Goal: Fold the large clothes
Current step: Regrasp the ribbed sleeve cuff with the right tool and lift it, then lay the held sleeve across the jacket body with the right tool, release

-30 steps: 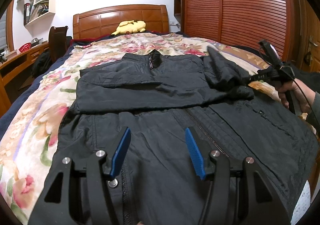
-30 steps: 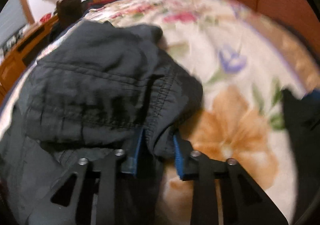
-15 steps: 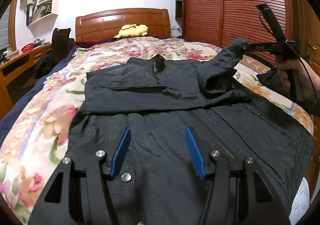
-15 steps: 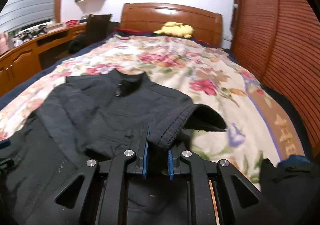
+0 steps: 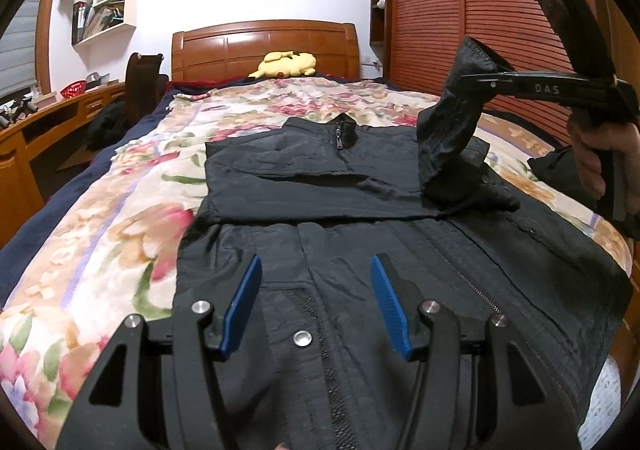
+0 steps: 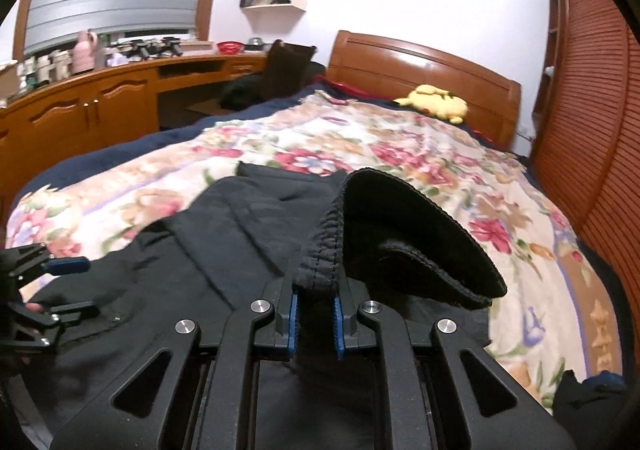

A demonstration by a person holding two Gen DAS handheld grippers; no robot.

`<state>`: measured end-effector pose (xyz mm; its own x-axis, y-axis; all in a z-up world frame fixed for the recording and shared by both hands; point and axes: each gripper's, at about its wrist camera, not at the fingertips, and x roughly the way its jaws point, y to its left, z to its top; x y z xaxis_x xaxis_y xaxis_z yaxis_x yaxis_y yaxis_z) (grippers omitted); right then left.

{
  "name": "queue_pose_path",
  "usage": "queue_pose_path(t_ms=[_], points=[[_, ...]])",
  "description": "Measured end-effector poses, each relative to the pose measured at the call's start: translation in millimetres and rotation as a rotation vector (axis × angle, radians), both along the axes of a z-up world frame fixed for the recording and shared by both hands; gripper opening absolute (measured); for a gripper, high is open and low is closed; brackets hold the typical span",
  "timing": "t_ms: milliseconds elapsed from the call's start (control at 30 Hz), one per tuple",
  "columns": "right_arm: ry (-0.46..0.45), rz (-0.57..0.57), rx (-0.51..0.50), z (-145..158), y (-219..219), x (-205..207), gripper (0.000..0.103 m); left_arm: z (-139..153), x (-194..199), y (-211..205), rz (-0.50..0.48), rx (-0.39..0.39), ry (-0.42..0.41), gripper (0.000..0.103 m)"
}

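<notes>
Two grippers share this fold. My right gripper (image 6: 315,310) pinches the ribbed cuff (image 6: 324,250) of the black nylon zip jacket (image 5: 360,250), which lies spread on the floral bedspread (image 5: 120,218) at frame centre, one sleeve already crossed over the chest. My left gripper (image 5: 316,306) hangs spread above the hem, holding nothing. To do this well, I carry the cuff across toward the left of the frame, keeping the sleeve taut. The grip looks shallow, possibly only the cuff edge.
</notes>
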<state>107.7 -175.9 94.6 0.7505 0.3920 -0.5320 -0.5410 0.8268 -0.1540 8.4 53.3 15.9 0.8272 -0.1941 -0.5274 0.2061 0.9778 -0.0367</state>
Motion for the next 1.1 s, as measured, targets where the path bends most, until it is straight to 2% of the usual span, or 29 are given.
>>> queue_pose_path(t_ms=[367,500,667,733,800,833,900,967,1100], points=[[-0.027,0.187,-0.018,15,54,-51,0.01,4,-5,18,0.039,-0.011,-0.01,0.056],[-0.005,0.235,-0.017,13,67,-62,0.01,5,-9,22,0.05,-0.01,-0.012,0.056],[0.038,0.209,-0.03,5,70,-61,0.01,5,-12,27,0.058,-0.011,-0.014,0.056],[0.065,0.199,-0.017,3,65,-59,0.017,5,-12,27,0.06,-0.013,-0.014,0.056],[0.085,0.192,-0.01,2,59,-59,0.032,5,-12,27,0.06,-0.014,-0.014,0.056],[0.092,0.187,-0.008,2,55,-61,0.034,5,-12,28,0.06,-0.013,-0.013,0.056],[0.094,0.171,-0.011,1,48,-63,0.047,5,-12,28,0.061,-0.013,-0.013,0.056],[0.093,0.154,-0.018,1,41,-66,0.051,5,-12,28,0.061,-0.014,-0.01,0.056],[0.088,0.114,-0.023,-5,19,-73,0.053,4,-13,26,0.056,-0.022,-0.009,0.056]])
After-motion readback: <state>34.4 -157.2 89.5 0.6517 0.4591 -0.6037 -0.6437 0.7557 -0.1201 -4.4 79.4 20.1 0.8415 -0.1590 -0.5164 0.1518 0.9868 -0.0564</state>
